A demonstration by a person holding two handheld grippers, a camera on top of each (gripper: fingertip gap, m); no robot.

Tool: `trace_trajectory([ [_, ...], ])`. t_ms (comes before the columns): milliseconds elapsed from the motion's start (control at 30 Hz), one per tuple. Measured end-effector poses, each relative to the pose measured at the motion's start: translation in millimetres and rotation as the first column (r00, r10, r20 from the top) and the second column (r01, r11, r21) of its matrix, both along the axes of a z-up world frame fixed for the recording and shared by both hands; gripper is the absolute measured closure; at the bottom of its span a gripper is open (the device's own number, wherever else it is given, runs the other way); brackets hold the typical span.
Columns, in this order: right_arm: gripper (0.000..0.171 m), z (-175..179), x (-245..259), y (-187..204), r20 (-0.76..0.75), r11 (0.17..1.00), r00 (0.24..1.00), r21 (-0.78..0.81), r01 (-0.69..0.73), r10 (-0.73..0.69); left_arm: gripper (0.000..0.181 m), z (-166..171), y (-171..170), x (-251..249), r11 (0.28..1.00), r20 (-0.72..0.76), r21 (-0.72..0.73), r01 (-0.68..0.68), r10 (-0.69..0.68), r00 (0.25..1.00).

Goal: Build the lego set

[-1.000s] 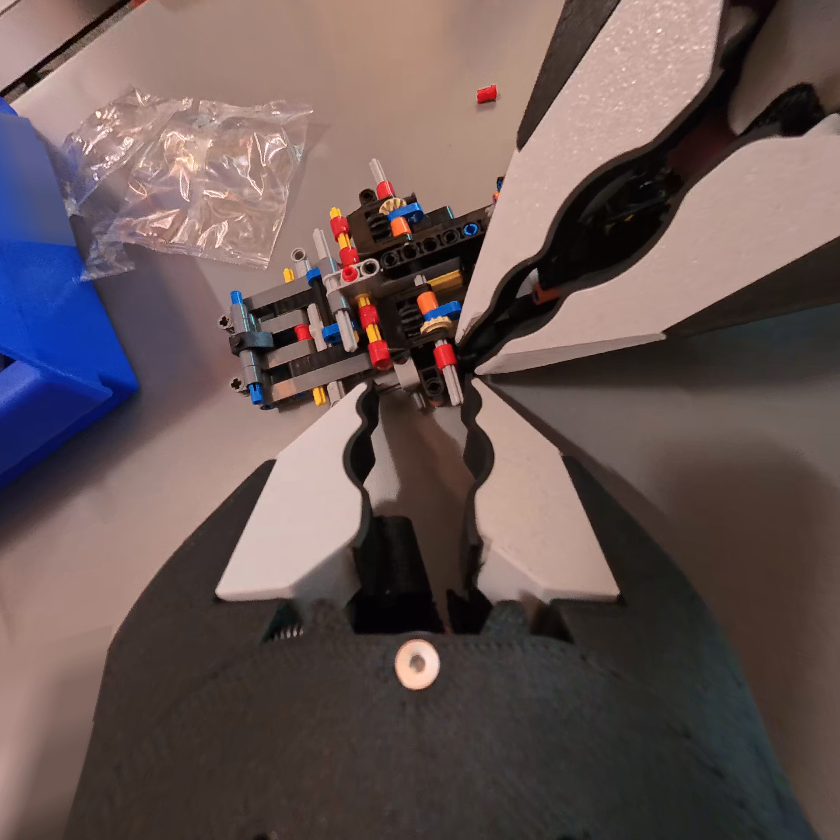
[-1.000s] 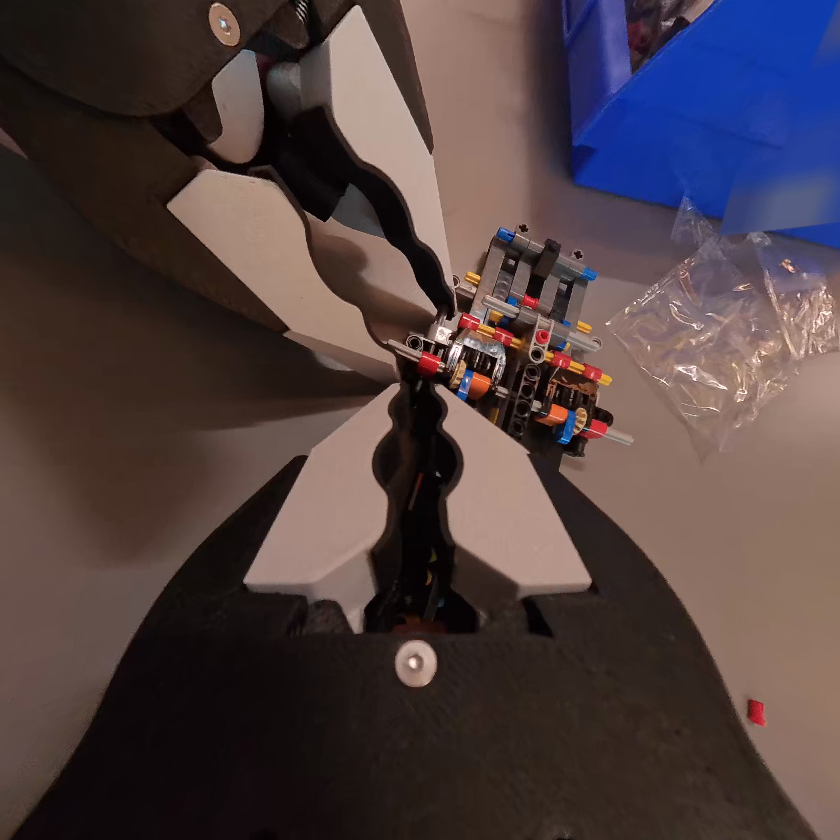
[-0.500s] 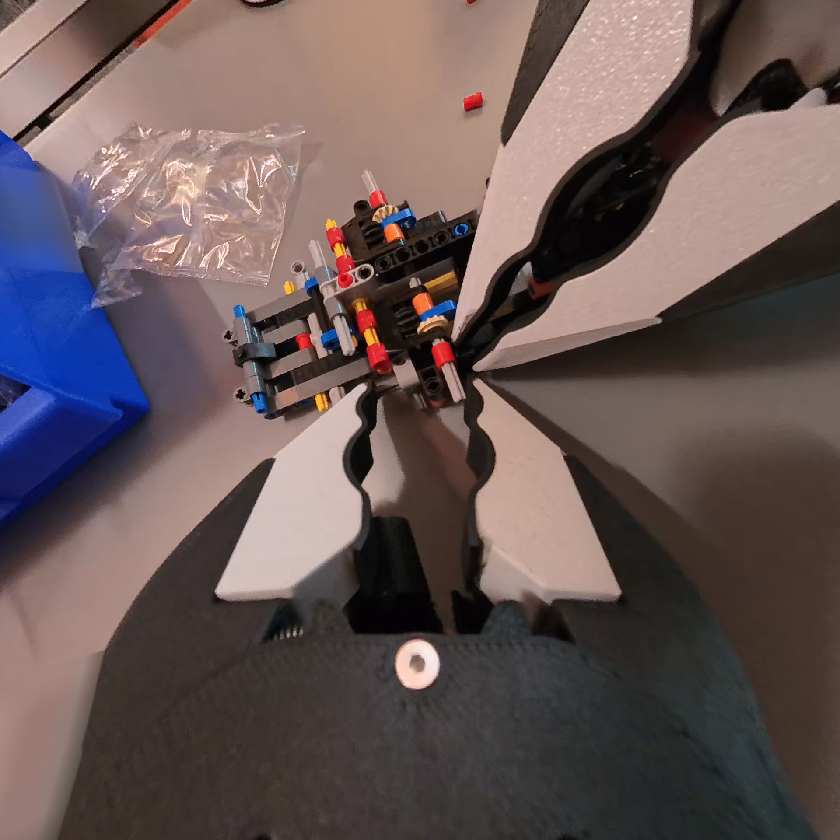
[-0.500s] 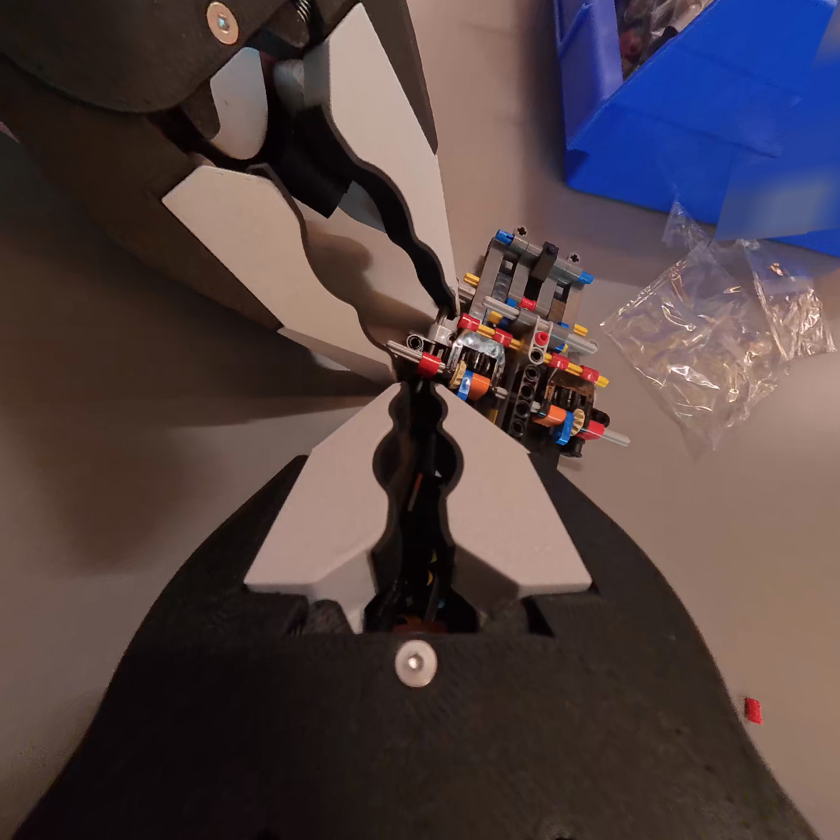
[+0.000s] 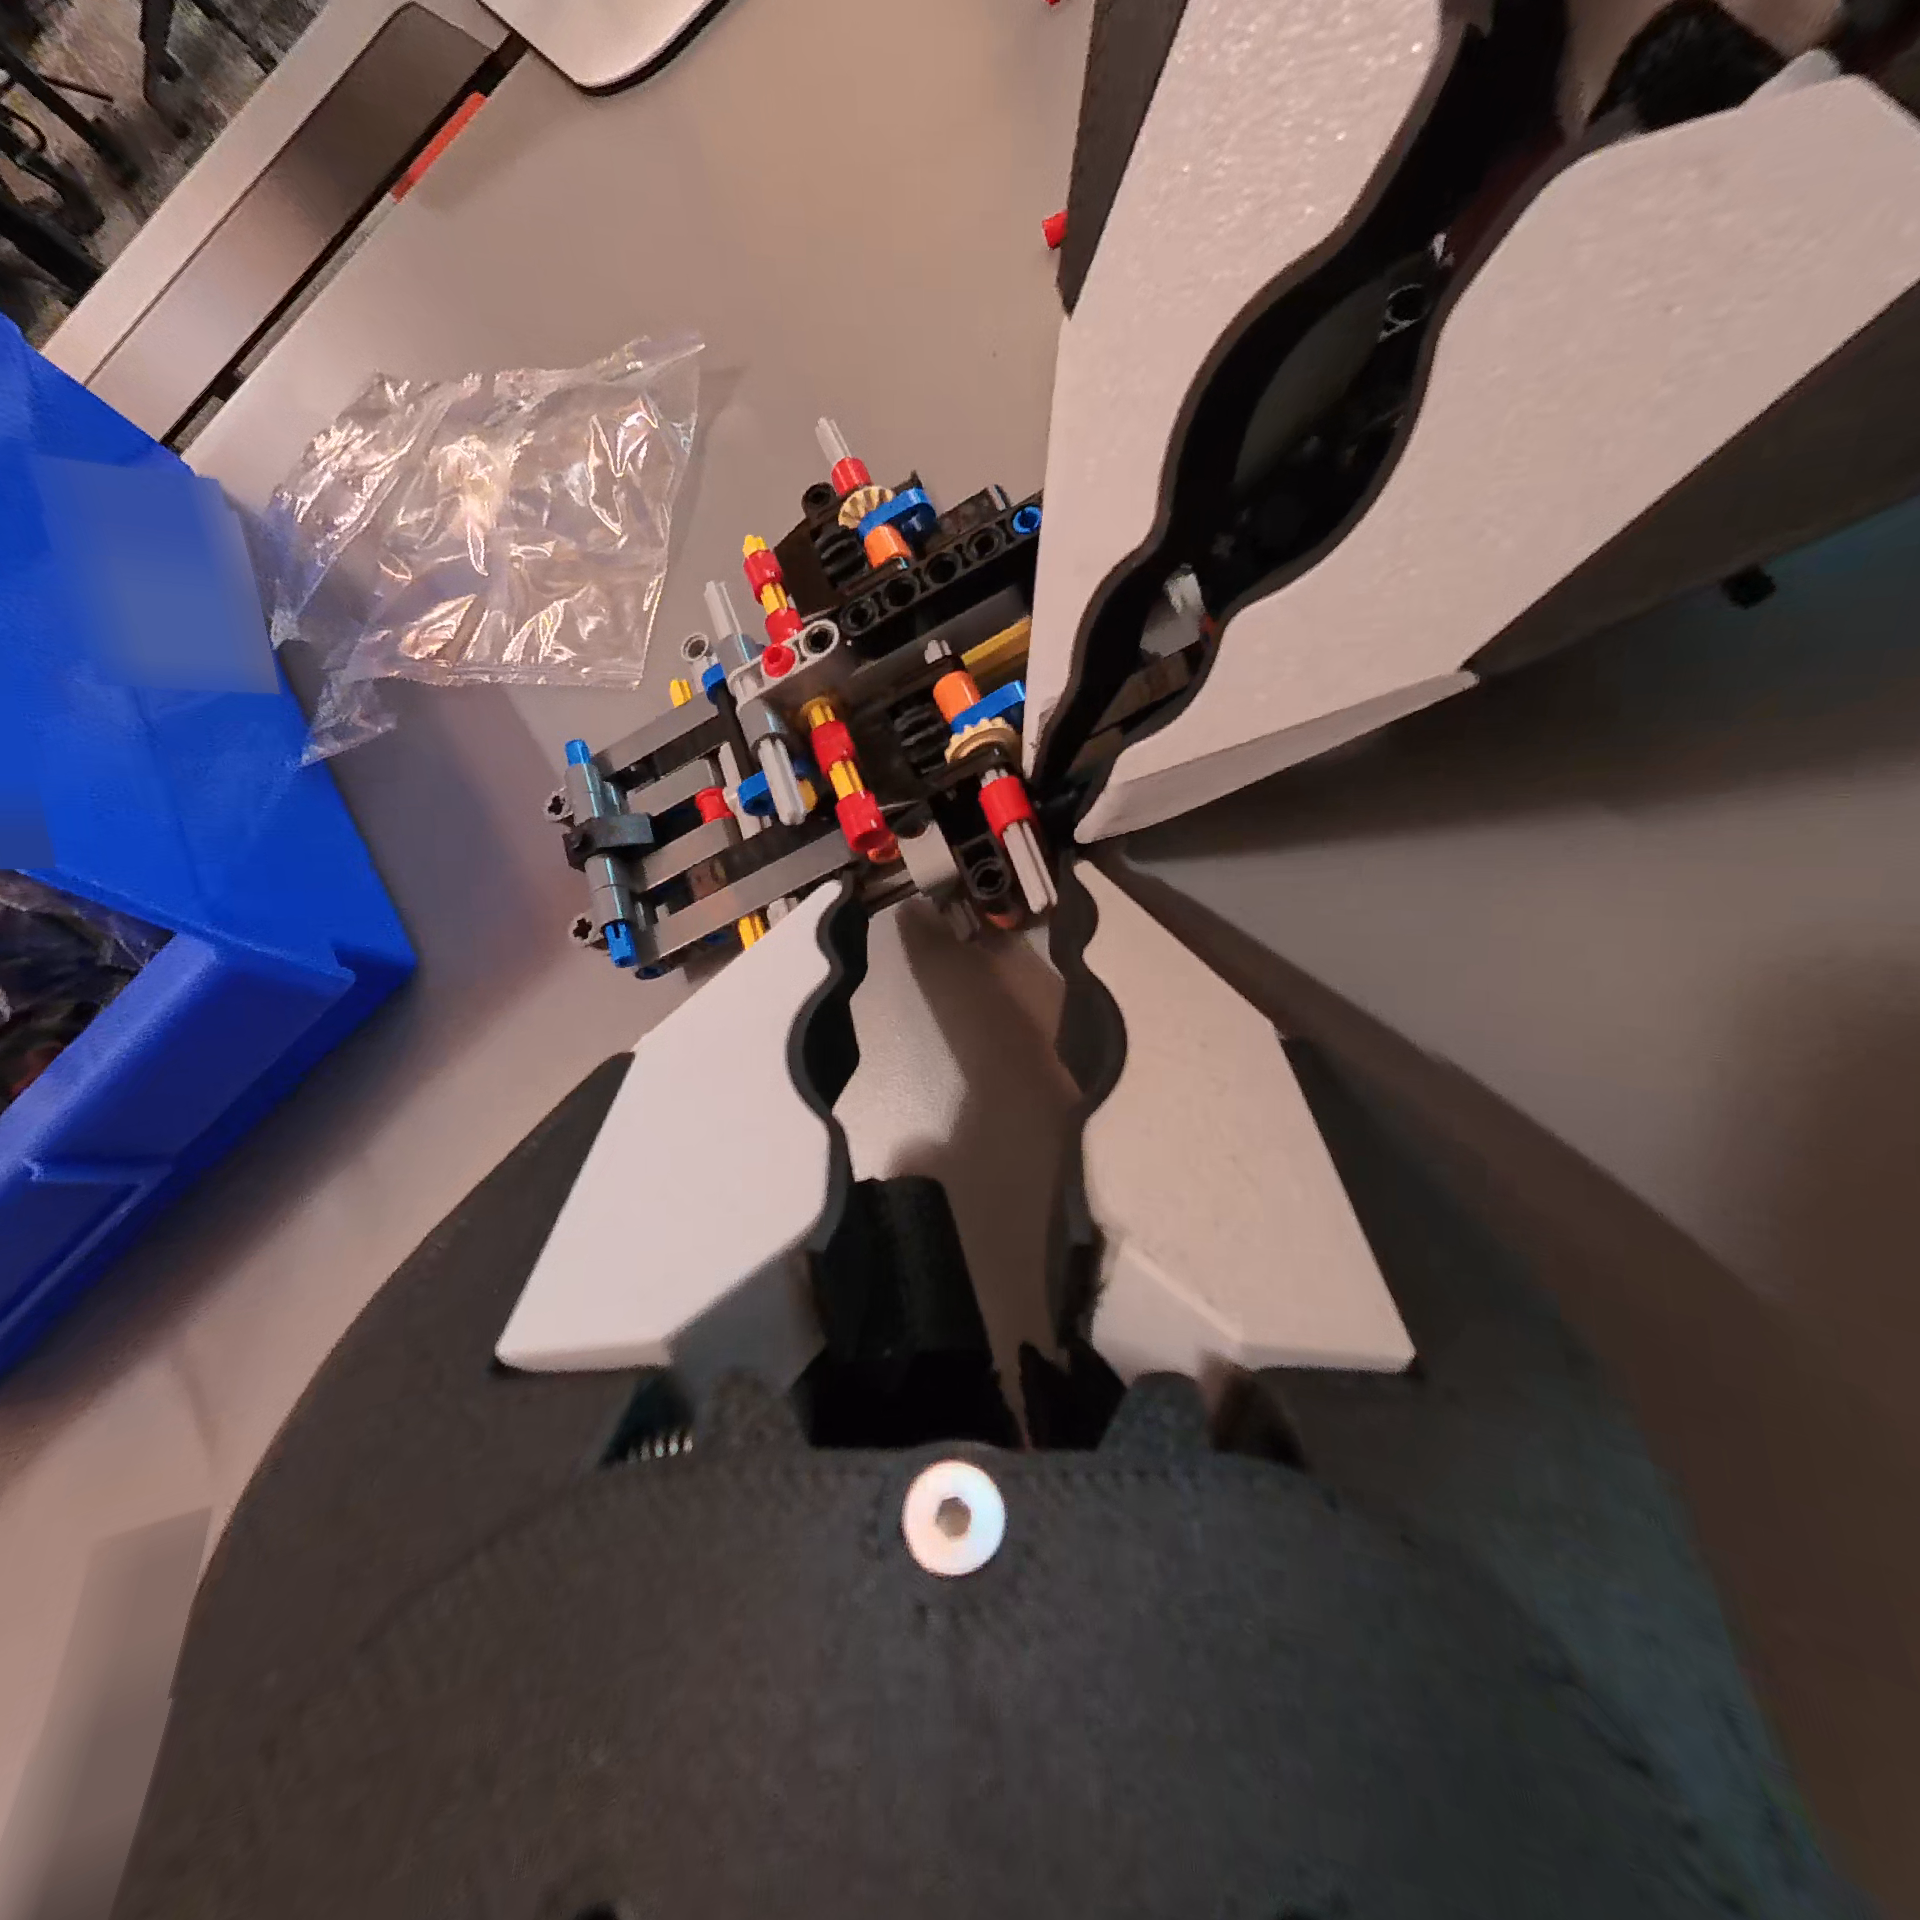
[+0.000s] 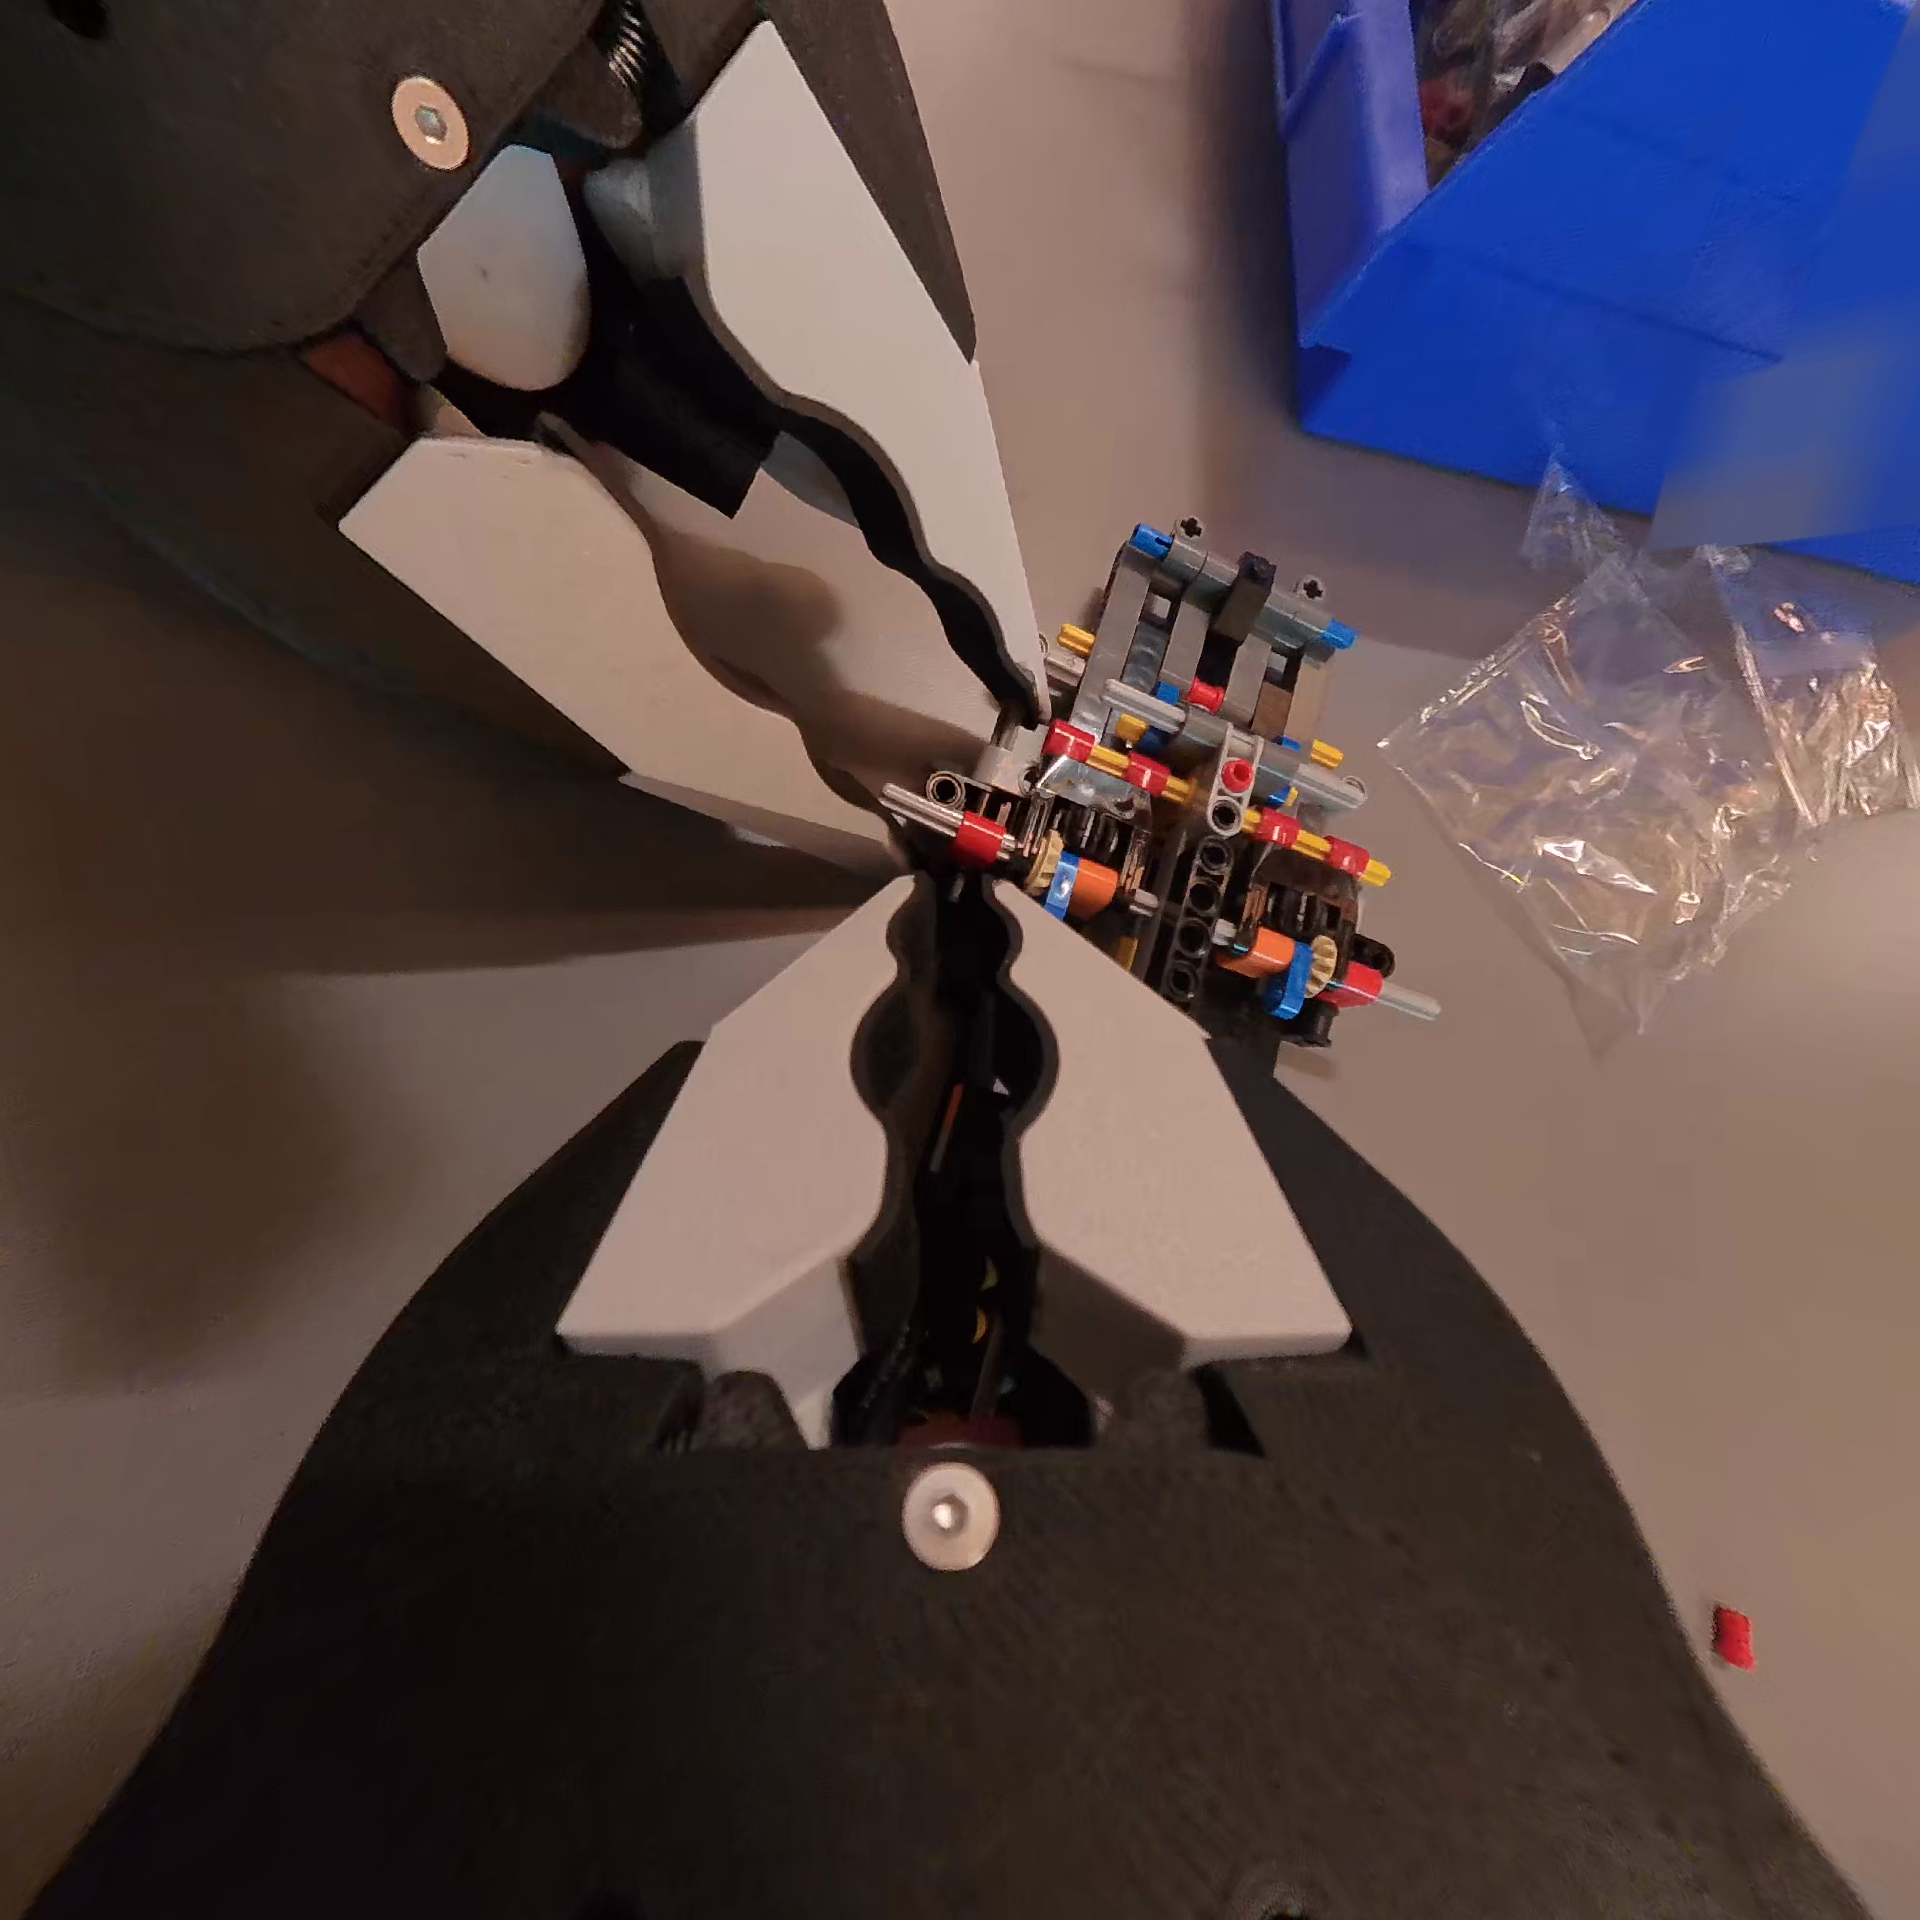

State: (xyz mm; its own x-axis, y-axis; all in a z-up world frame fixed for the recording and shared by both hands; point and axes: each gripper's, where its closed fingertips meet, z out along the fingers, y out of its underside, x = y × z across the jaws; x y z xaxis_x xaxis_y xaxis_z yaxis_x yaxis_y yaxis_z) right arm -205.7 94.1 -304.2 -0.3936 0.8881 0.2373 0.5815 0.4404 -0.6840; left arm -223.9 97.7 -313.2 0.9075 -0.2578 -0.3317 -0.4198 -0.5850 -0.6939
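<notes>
The model (image 5: 821, 717), a part-built assembly of black and grey beams with red, yellow, blue and orange bushes on axles, sits on the grey desk (image 5: 1455, 1039) between the two grippers. The clear bag (image 5: 488, 520) lies just beside it, the blue bin (image 5: 156, 831) further out.

Handling, judged: light, rigid plastic, but only as stiff as its pin joints. Protruding axle ends and bushes look likely to slide or pop off if squeezed or levered. Best purchase should be the solid beam frame, gripped across flat faces, not the axles or the small gears. Smooth plastic on a smooth desk, so it will probably skid if pushed from one side only.

Left gripper (image 5: 951, 914): fingers spread apart, tips at the near edge of the model, straddling a grey corner piece. Not clamped on anything; whether the tips touch the plastic I cannot tell.

Right gripper (image 6: 951, 894): fingers drawn nearly together, tips meeting at the model's end by the red bush. A thin dark part runs down the slot between them and appears pinched there; its identity is unclear. In the left wrist view this gripper (image 5: 1055, 821) comes in from the upper right, angled down at the same corner.

The two grippers meet nearly at right angles at one corner. A loose red piece (image 6: 1732, 1636) lies apart on the desk.
</notes>
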Motion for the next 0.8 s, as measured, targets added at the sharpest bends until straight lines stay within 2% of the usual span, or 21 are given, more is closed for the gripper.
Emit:
trace_trajectory([
  [200, 0.169, 0.9, -2.4, -0.4, -0.010, 1.000, 1.000, -0.003, 0.006, -0.006, 0.146, 4.3, -5.2, -2.8, 0.996, 0.131, 0.000, -0.089, 0.088, 0.987],
  [267, 0.169, 0.9, -2.8, 0.2, -0.009, 1.000, 1.000, -0.002, 0.010, -0.010, 0.154, 2.5, -8.6, -0.1, 0.994, 0.187, -0.026, -0.110, 0.113, 0.976],
  [367, 0.171, 3.6, -4.5, 0.5, -0.026, 1.000, 1.000, -0.010, 0.017, -0.017, 0.143, 1.9, -5.4, -5.6, 0.988, 0.149, -0.019, -0.154, 0.156, 0.977],
  [500, 0.171, 4.3, -4.9, 0.8, -0.031, 1.000, 0.999, -0.016, 0.022, -0.022, 0.140, 1.5, -4.2, -5.8, 0.986, 0.166, -0.026, -0.164, 0.166, 0.972],
  [600, 0.171, 4.0, -5.1, 1.2, -0.029, 1.000, 0.999, -0.015, 0.023, -0.024, 0.146, 2.2, -3.3, -2.4, 0.989, 0.193, -0.029, -0.147, 0.150, 0.970],
  [800, 0.171, 3.0, -5.3, 2.6, -0.025, 1.000, 0.999, -0.003, 0.026, -0.026, 0.147, 0.7, -2.2, -3.2, 0.987, 0.149, -0.030, -0.160, 0.163, 0.975],
])
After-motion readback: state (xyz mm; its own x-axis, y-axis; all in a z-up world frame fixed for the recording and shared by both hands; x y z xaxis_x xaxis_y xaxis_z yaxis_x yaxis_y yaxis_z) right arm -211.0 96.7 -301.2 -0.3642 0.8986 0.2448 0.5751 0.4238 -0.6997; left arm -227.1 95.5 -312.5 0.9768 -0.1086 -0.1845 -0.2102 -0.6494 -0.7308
